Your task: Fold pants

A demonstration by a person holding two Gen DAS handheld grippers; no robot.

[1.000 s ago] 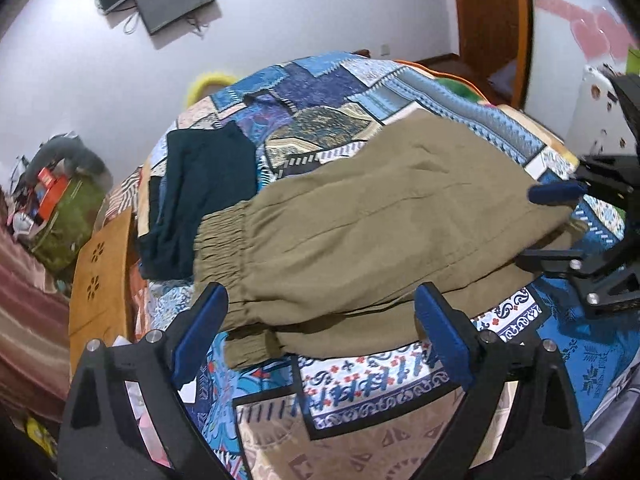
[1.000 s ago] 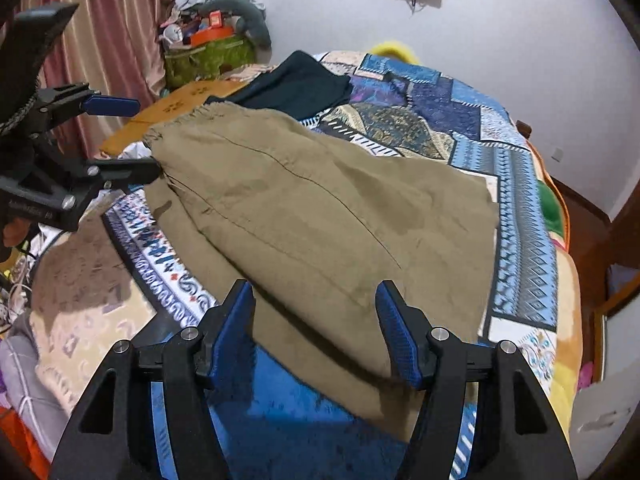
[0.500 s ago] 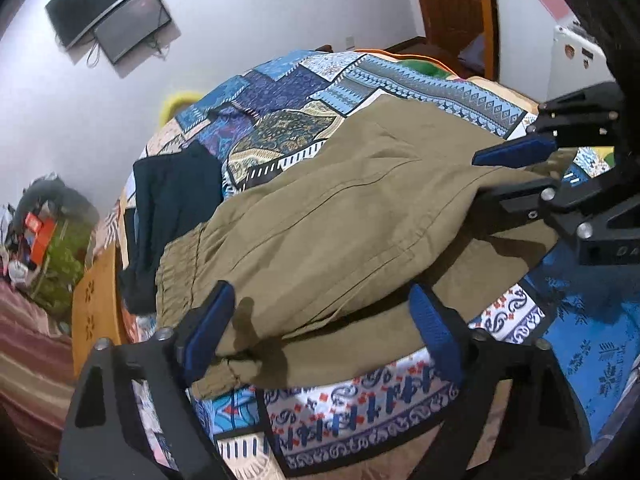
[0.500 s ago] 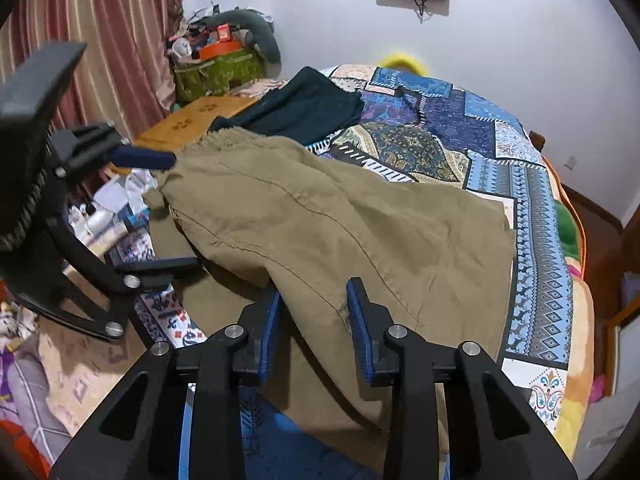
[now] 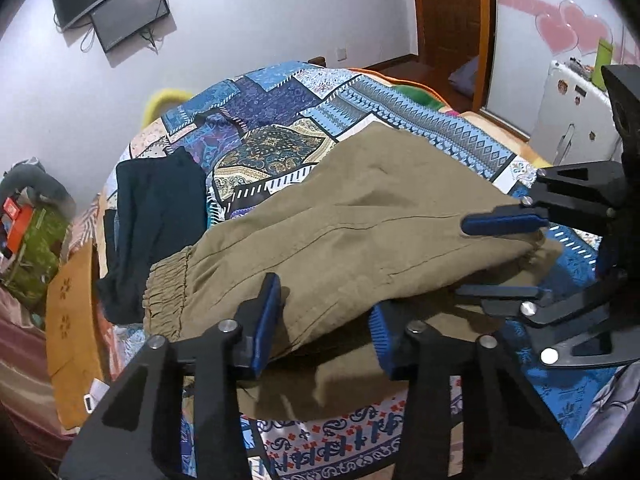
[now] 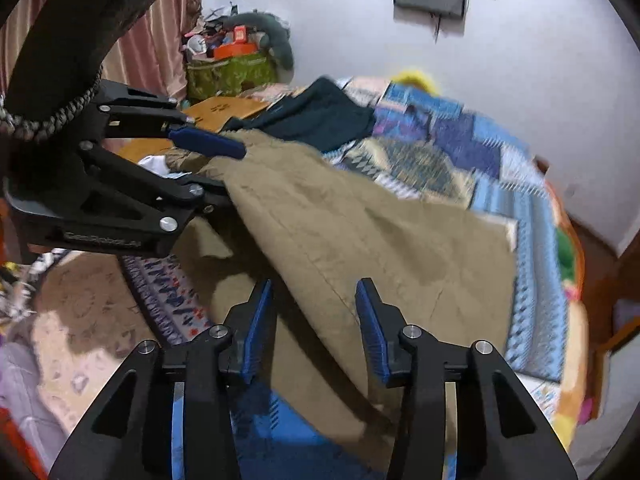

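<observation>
Jaws apart, both grippers point(image 5: 326, 316) point(image 6: 310, 320) seemingly straddling pants point(image 5: 360, 224).

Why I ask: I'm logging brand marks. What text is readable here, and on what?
"GenRobot.AI": faint raised lettering on the body of the left tongs, only partly legible.
Orange box: print too small to read.
White cabinet: stickers too blurred to read.

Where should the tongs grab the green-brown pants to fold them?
Probably the near long edge of the olive pants, top layer only, coming in low from the bedside. That edge lies loose and raised off the patchwork quilt; the left tongs and right tongs straddle it already, spaced apart along it.
</observation>
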